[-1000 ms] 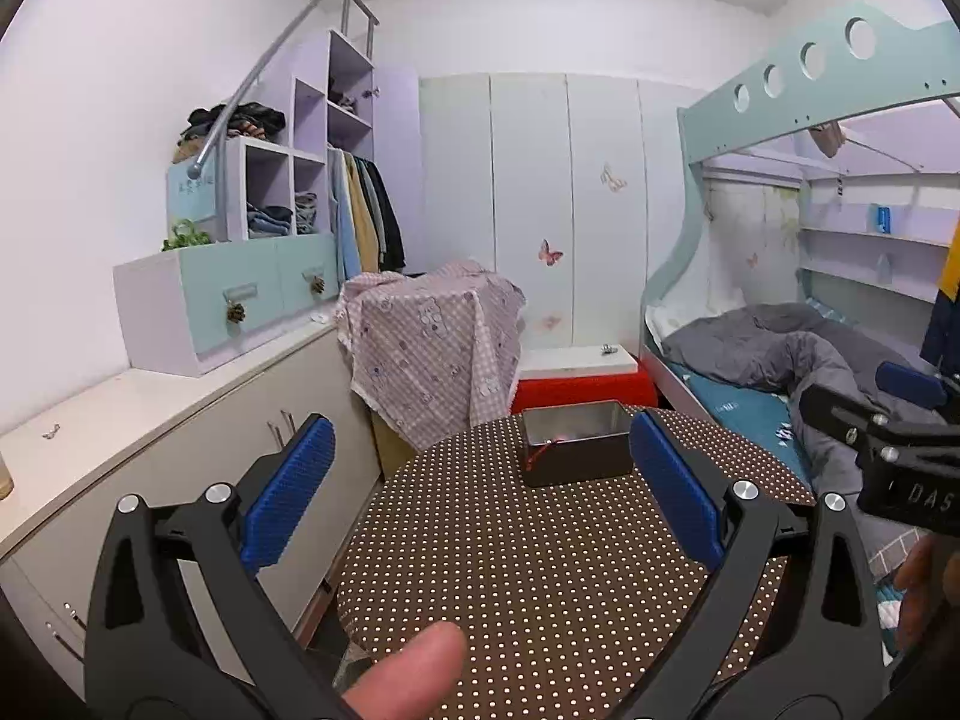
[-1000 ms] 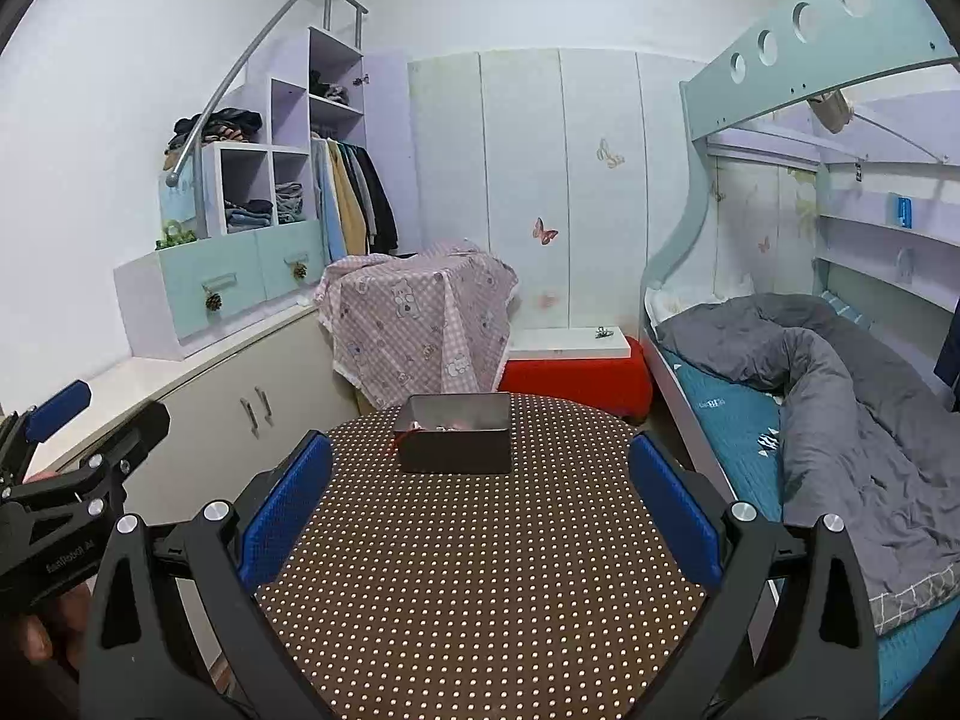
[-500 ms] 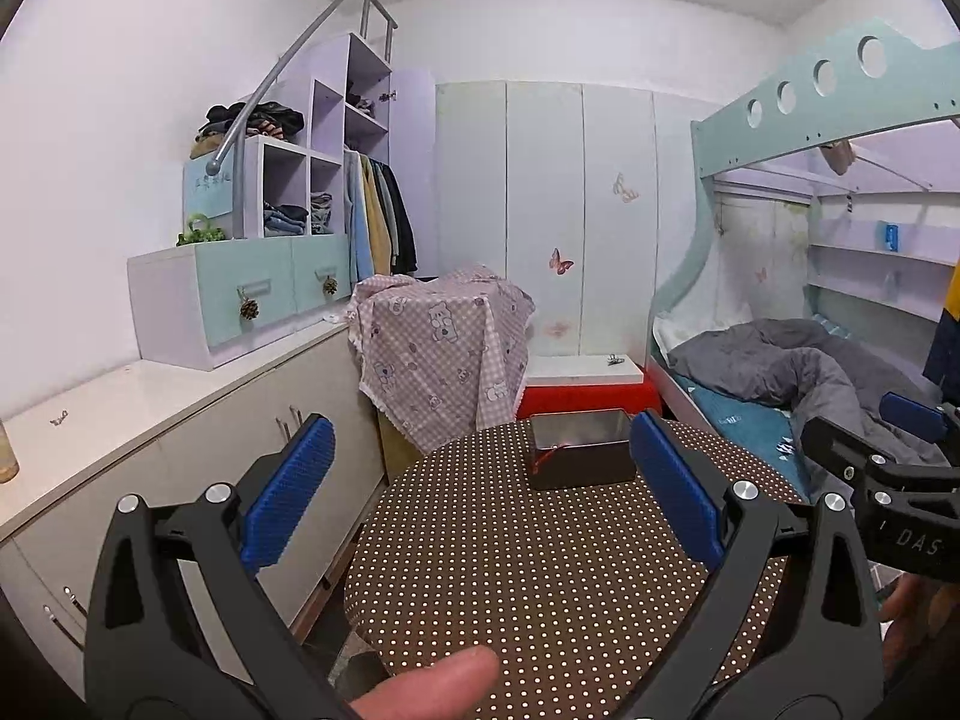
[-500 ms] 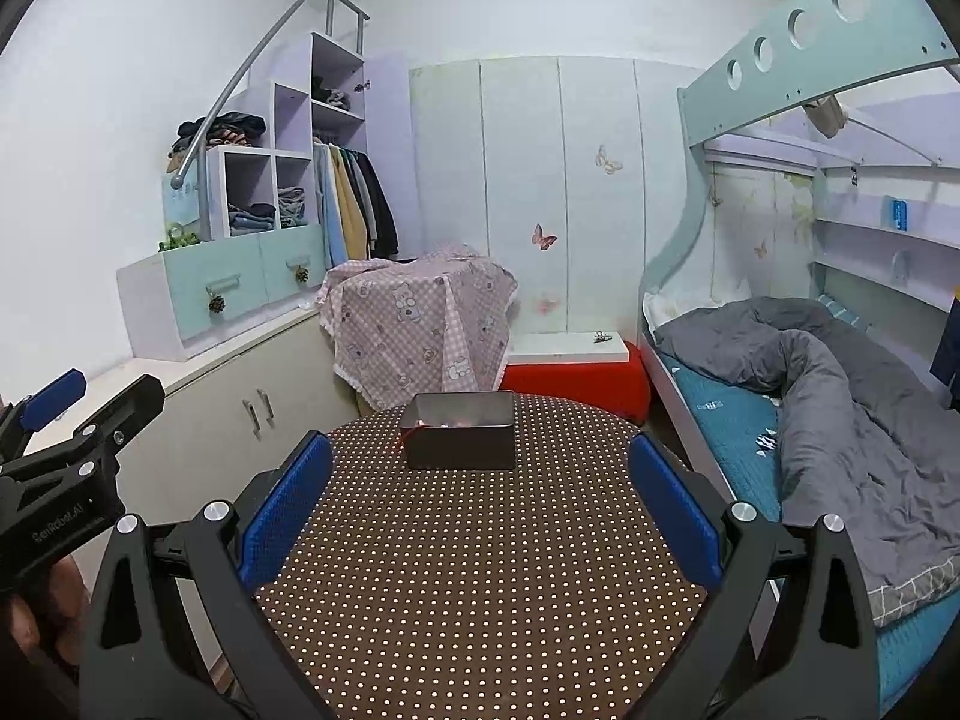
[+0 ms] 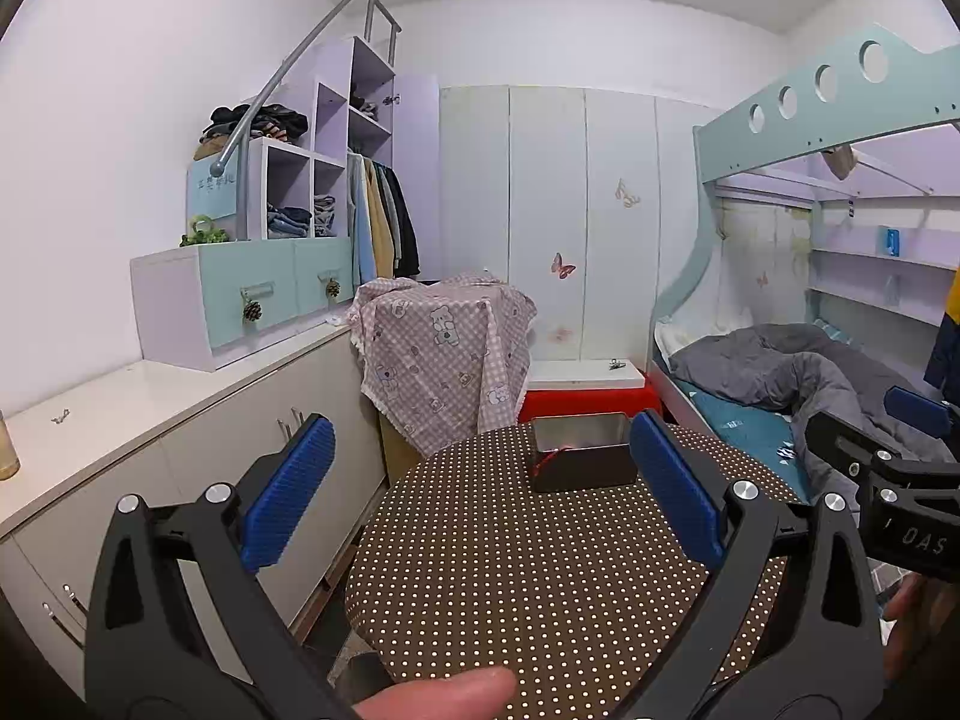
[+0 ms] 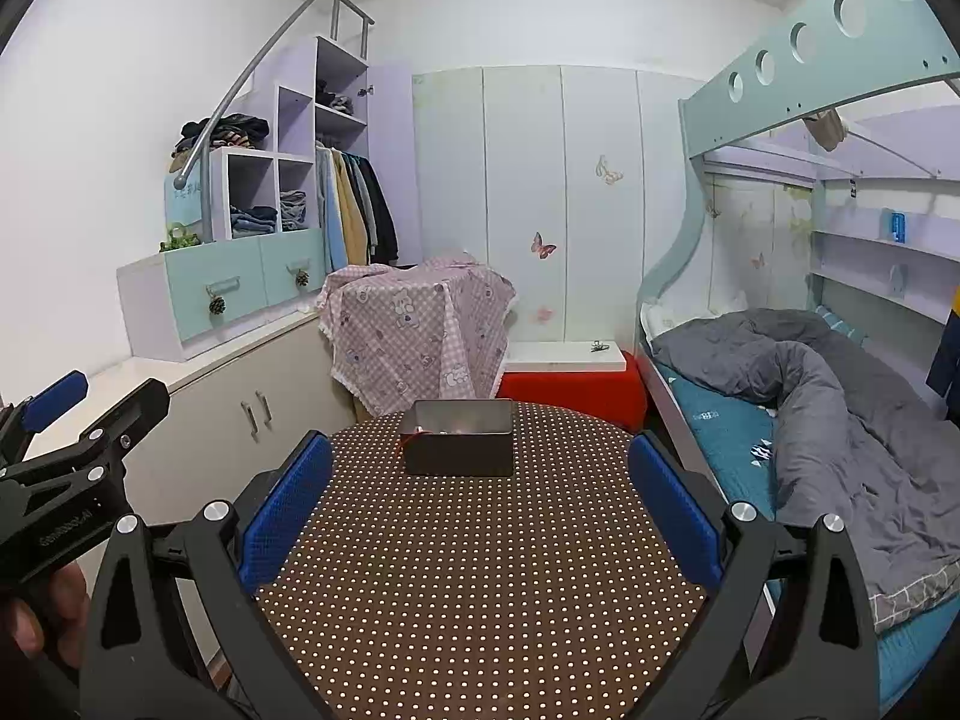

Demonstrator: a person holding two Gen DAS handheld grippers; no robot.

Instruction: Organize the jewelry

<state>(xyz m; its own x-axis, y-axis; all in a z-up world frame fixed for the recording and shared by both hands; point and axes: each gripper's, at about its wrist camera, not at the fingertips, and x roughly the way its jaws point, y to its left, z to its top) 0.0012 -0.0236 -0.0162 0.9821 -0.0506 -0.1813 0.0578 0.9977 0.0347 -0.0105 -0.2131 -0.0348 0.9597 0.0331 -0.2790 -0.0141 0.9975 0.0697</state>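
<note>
We hold our left gripper [image 5: 480, 492] and right gripper [image 6: 480, 492] spread wide and empty above the round brown polka-dot desk [image 6: 480, 570]. The dark rectangular metal tin [image 6: 459, 438] sits at twelve o'clock, a red cord [image 5: 543, 461] trailing over its rim.

In the right wrist view, the dotted bench [image 6: 480, 570] lies bare across the lower middle of the frame, so the stretch between the spread right tongs [image 6: 480, 516] and the metal tin [image 6: 459, 438] at centre is open. The tin is the only thing standing on that surface, near its far edge. In the left wrist view, the left tongs [image 5: 480, 492] also stand wide apart, with bare cloth ahead; the tin [image 5: 582, 456] sits right of centre, close by the right-hand blue pad. At the right edge the right tongs [image 5: 900, 480] crowd in; a thumb [image 5: 444, 693] intrudes at bottom centre.
</note>
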